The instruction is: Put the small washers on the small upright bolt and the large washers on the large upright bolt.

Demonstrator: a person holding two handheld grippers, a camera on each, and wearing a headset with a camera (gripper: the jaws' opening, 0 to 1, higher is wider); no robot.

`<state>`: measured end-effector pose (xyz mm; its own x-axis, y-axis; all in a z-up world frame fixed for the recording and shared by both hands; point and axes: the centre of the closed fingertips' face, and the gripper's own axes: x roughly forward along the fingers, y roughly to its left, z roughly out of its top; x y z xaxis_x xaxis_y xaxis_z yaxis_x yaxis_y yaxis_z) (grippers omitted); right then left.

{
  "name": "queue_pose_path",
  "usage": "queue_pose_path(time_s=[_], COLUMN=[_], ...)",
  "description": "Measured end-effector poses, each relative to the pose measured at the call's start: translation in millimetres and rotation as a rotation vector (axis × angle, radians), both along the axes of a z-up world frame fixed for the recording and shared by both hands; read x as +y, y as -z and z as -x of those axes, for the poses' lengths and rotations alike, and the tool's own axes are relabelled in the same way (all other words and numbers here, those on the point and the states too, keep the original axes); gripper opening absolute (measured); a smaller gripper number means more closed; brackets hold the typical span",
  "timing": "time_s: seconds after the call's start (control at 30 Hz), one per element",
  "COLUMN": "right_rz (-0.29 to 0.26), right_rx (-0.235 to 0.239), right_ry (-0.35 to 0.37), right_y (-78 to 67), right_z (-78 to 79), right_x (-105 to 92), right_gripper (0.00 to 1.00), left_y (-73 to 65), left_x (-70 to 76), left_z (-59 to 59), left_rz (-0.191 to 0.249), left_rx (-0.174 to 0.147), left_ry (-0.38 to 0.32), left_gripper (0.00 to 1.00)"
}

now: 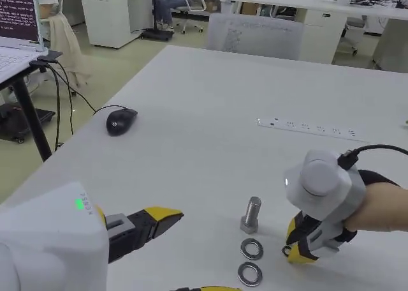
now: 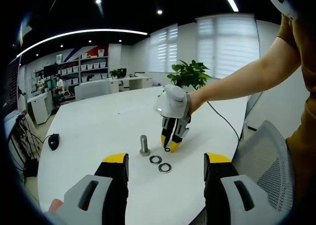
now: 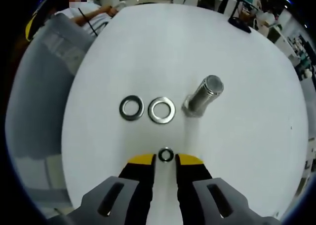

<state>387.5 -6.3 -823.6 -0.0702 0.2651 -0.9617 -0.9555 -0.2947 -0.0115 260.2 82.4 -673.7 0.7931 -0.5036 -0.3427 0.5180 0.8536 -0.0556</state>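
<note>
In the head view, I am holding the right claw (image 1: 298, 251) low over the white worktop (image 1: 210, 99), pinching a small dark steel ring washer (image 1: 285, 250) just right of the silver steel hex bolt (image 1: 252, 214) standing upright on its head. A large silver flat steel washer (image 1: 252, 248) and a second large washer (image 1: 250, 274) are lying just in front of the bolt. A black computer mouse (image 1: 121, 120) and a white power strip (image 1: 306, 128) are sitting well apart. In the left gripper view, the left claw (image 2: 167, 158) is gaping wide, carrying nothing and facing the bolt. In the right gripper view, the jaws are sitting narrow with the small washer between their tips. I judge I am picking it up. Next I am needing to lift it and centre it over the matching bolt's tip, without nudging the nearby large washers.
</note>
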Motion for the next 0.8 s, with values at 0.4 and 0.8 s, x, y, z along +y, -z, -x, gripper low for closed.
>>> queue_pose_path(time_s=[0.4,0.8], right_rz=[0.022,0.018], right_rx=[-0.017,-0.018], right_ry=[-0.045,-0.012], right_y=[0.4,-0.4], right_z=[0.4,1.0], right_x=[0.2,-0.4], right_gripper=[0.15,0.12], left_y=[3.0,3.6], left_x=[3.9,5.8], left_z=[1.3,6.0], left_rz=[-0.003,-0.013], left_rx=[0.003,0.003], left_ry=[-0.012,-0.020], left_gripper=[0.61,0.61])
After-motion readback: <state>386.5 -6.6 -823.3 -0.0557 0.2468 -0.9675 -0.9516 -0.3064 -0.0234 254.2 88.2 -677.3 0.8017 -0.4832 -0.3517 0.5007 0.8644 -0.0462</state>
